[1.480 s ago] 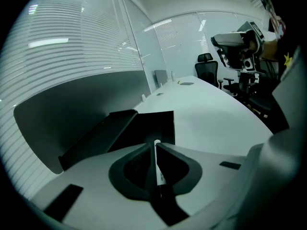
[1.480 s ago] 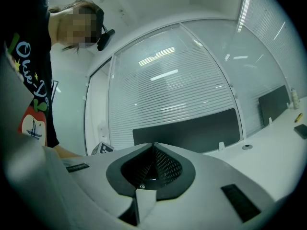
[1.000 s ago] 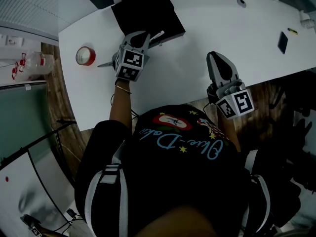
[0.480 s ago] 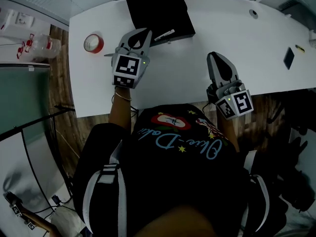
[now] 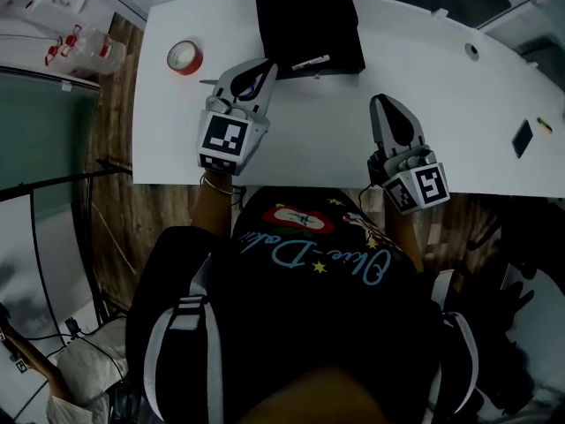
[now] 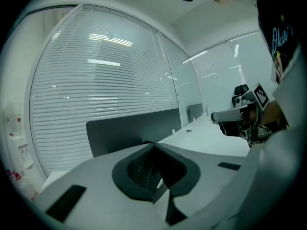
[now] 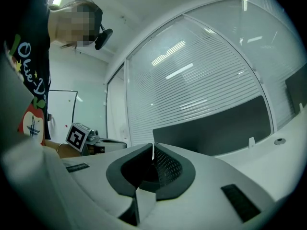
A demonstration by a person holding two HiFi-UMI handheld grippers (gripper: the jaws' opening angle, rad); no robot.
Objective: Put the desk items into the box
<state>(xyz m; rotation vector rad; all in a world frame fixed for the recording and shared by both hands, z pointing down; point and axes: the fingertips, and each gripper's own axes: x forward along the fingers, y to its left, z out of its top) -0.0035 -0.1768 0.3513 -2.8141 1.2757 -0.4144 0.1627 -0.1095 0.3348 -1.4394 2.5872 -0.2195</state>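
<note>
White bench (image 5: 459, 95), head view: black box (image 5: 309, 16) sat at far edge, white marker (image 5: 310, 62) at its near edge, red tape roll (image 5: 184, 57) apart to the left; left tongs (image 5: 265, 66) pointed at the box's near corner, right tongs (image 5: 382, 101) over bare bench | left gripper view: tongs (image 6: 153, 146) closed tip to tip | right gripper view: tongs (image 7: 152, 150) closed together

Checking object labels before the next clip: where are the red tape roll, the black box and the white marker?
red tape roll (image 5: 184, 57): head view, middle of the roll.
black box (image 5: 309, 20): head view, middle of its dark top.
white marker (image 5: 311, 63): head view, mid-barrel, at the box's near edge.
</note>
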